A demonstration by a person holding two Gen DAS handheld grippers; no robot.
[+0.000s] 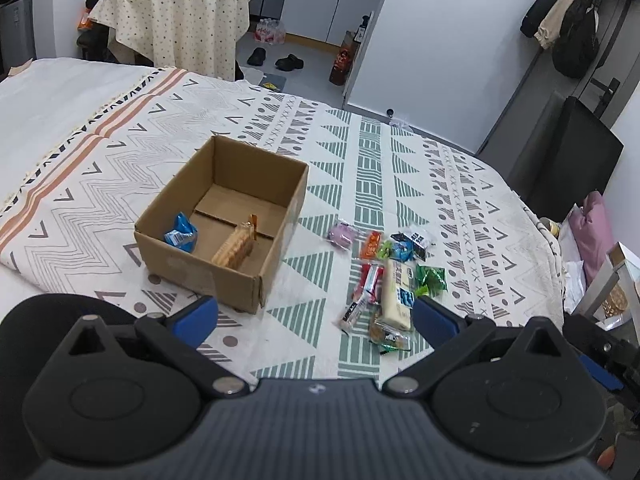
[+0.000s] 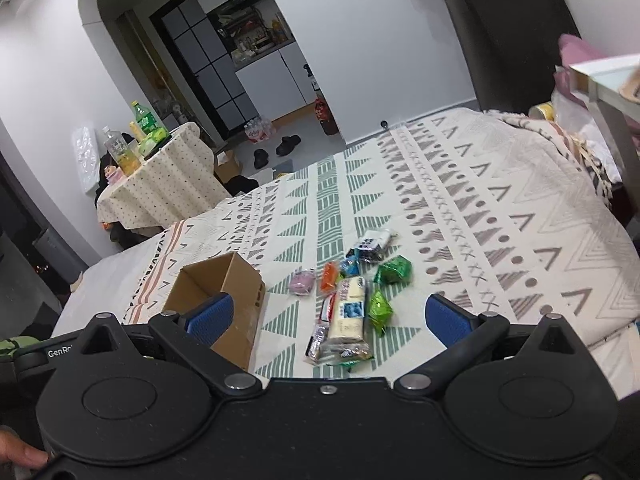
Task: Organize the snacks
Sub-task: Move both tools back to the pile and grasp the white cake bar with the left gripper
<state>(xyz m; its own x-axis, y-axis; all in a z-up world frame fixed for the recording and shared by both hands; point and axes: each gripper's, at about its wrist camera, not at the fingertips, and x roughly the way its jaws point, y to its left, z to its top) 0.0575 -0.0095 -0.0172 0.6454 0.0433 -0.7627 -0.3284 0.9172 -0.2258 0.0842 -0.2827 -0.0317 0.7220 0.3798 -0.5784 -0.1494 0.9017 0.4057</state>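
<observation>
Box (image 1: 224, 220) is sitting open-topped on the patterned bedspread (image 1: 460, 184); taking it as the landmark. Inside it: a blue packet (image 1: 182, 233) leaning at the near-left wall, and a cracker pack (image 1: 235, 247) standing on edge near the near-right wall, long axis running near-to-far, sealed end pointing away from the camera.

Snack pile (image 1: 386, 276) is lying just right of the box, not touching it. The biggest item, a cream bar (image 1: 397, 294), is lying flat with its long axis running near-to-far, roughly parallel to the box's right wall. Pink packet (image 1: 342, 234) is sitting closest to the box; green packets (image 1: 430, 278) are lying on the pile's far-right side.

Left gripper (image 1: 316, 320) is hovering near the box's near corner, jaws spread wide, holding nothing. Right gripper (image 2: 328, 318) is hovering over the pile's near end, jaws also wide and empty, left finger (image 2: 210, 318) overlapping the box in view.
</observation>
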